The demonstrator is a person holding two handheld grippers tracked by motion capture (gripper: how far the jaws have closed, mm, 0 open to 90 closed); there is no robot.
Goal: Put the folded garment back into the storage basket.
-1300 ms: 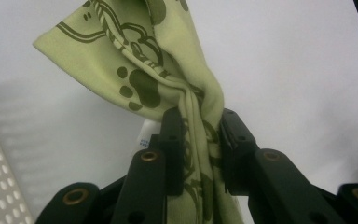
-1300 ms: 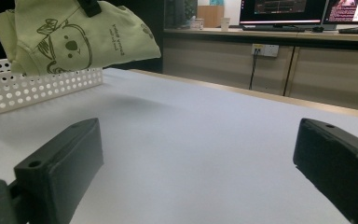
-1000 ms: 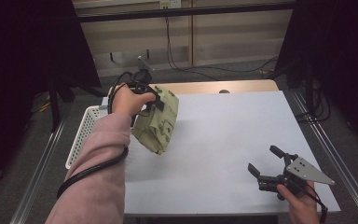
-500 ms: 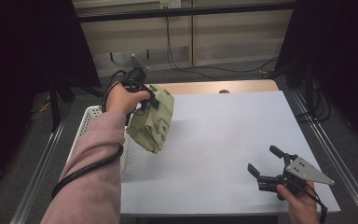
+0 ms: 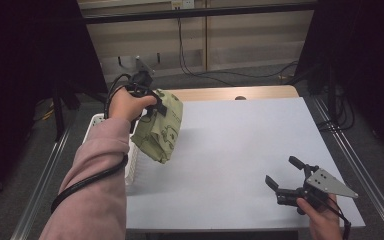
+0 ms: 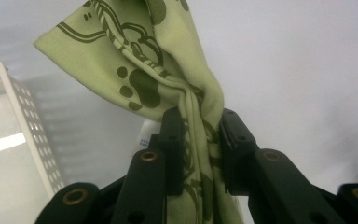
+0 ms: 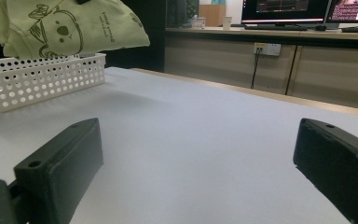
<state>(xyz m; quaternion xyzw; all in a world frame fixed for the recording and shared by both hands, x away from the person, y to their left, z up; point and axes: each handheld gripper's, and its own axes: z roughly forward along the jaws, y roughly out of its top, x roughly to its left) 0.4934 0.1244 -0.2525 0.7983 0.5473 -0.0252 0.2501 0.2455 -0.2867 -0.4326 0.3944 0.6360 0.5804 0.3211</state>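
A light green cloth bag [image 5: 160,131] with a dark koala and paw print hangs in the air over the table's left side, by the white basket [image 5: 94,121]. My left gripper [image 5: 156,107] is shut on its bunched top edge; in the left gripper view the fabric [image 6: 168,70] is pinched between the two black jaws of the left gripper [image 6: 199,149]. The bag [image 7: 70,25] also hangs above the basket [image 7: 42,77] in the right gripper view. My right gripper [image 5: 283,176] rests low near the table's front right corner, open, with nothing between its jaws [image 7: 196,158].
The white perforated basket stands at the table's left edge. A wooden strip [image 5: 230,93] runs along the far edge of the white table [image 5: 240,145]. Cables hang behind the table, and a black cable trails along the pink sleeve [image 5: 95,175].
The left hand has carried the bag slightly left and toward the basket. The right gripper has stayed where it was.
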